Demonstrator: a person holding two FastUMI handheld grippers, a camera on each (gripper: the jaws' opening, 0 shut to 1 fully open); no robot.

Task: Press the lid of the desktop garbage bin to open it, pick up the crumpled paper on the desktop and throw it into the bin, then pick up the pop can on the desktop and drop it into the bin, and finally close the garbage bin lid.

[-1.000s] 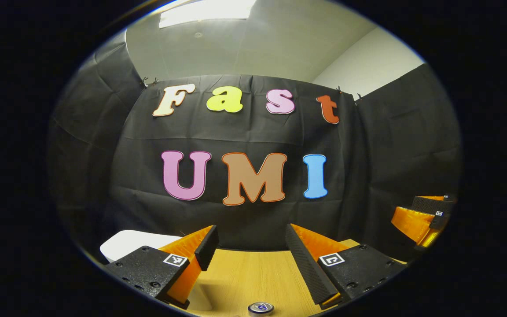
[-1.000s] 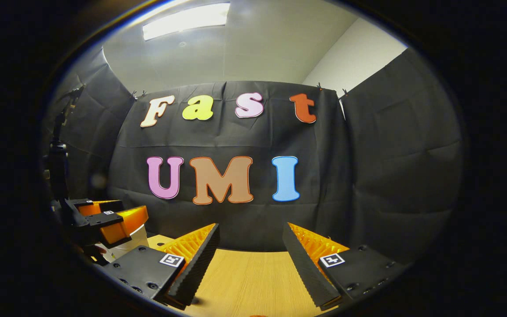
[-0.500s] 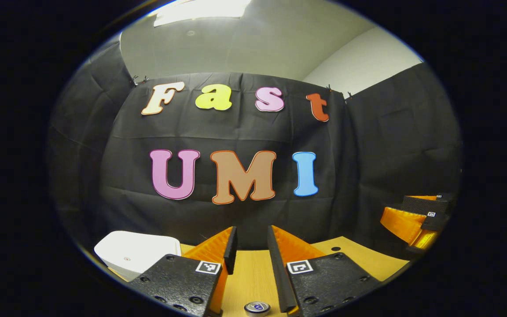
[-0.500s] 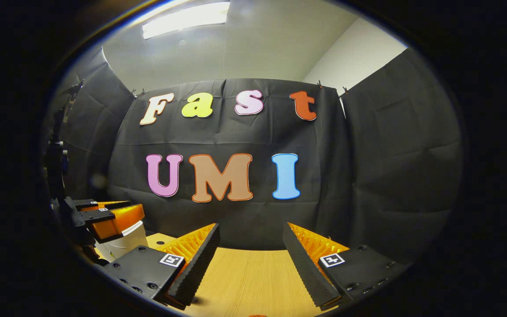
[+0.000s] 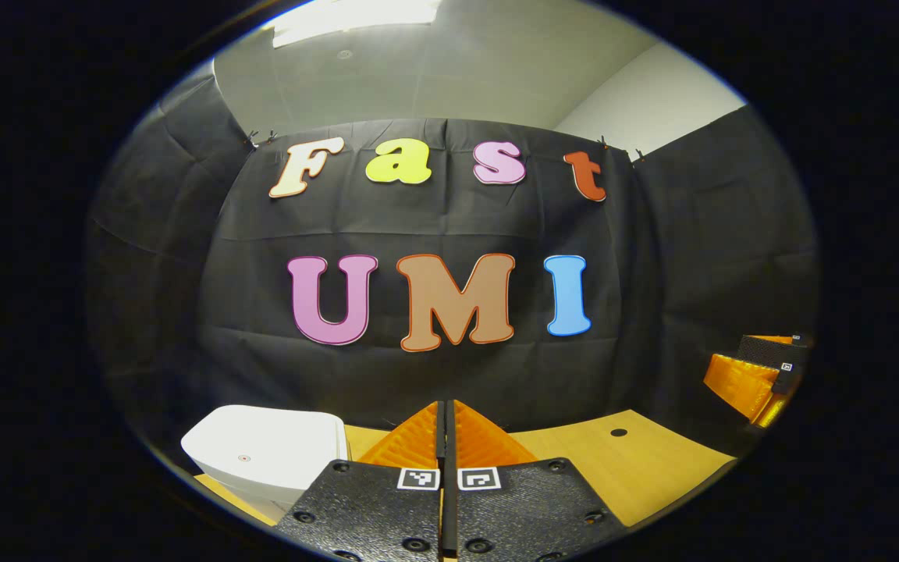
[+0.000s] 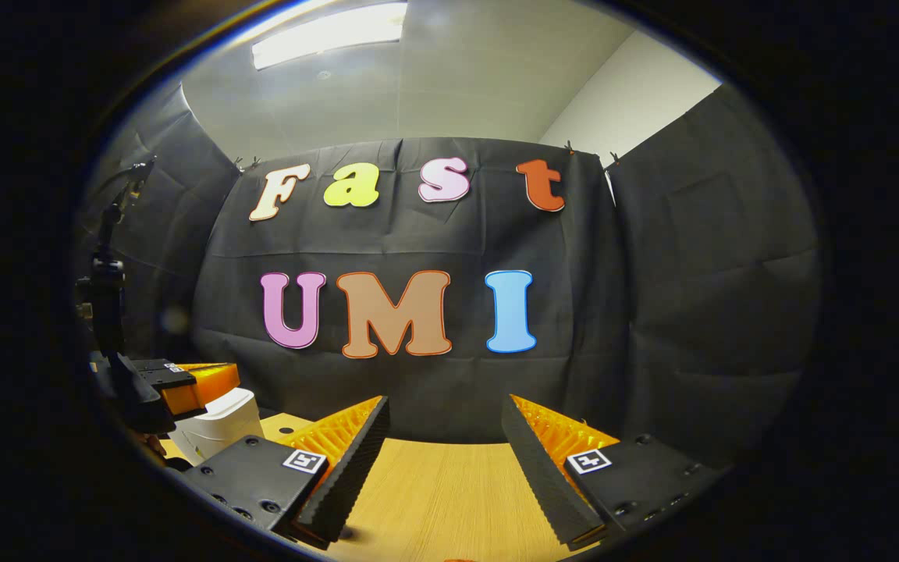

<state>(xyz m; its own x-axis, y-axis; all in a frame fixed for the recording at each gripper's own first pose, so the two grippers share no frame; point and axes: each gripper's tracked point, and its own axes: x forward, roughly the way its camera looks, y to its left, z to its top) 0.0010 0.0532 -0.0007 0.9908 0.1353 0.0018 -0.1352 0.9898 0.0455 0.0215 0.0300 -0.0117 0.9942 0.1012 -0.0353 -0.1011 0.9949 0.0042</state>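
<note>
Both tongs hovered over the counter — bin lid down.

In the left gripper view, the left tongs (image 5: pixel 445 425) were pressed together with nothing between them; the white garbage bin (image 5: pixel 266 453) sat at 8 o'clock on the wooden counter (image 5: pixel 613 460), the right tongs (image 5: pixel 754 375) at 3 o'clock. In the right gripper view, the right tongs (image 6: pixel 445 453) gaped wide, empty — the bin (image 6: pixel 215 425) lay at 8 o'clock.

White bin (image 5: pixel 262 457), tan woodgrain desk (image 5: pixel 637 468)
</note>
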